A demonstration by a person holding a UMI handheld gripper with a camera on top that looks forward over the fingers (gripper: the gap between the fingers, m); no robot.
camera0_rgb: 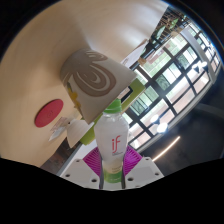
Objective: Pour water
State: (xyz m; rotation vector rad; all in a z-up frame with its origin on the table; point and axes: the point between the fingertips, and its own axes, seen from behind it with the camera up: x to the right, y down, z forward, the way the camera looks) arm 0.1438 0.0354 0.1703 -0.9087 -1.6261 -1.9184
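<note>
Entry, gripper camera only. I read the jaws as closed on a clear plastic bottle with a light green cap and a magenta logo on its label: the bottle stands upright between them, its lower body flanked on both sides by the magenta pads, which appear to press against it with no gap I can make out. The base of the bottle sits low between the fingertips and I cannot tell whether it rests on anything. The cap reaches well above the jaws. Directly beyond the bottle, and partly hidden by it, I see a tilted beige paper cup with a dark swirl printed on its side; its nearer edge comes close to the cap, though I cannot say whether they touch. Off to the left of the jaws and further back there is a flat red round disc on a pale surface. To the right of the jaws, beyond the bottle, a large window with a dark grid frame lets in bright light. Water level in the bottle not readable.
</note>
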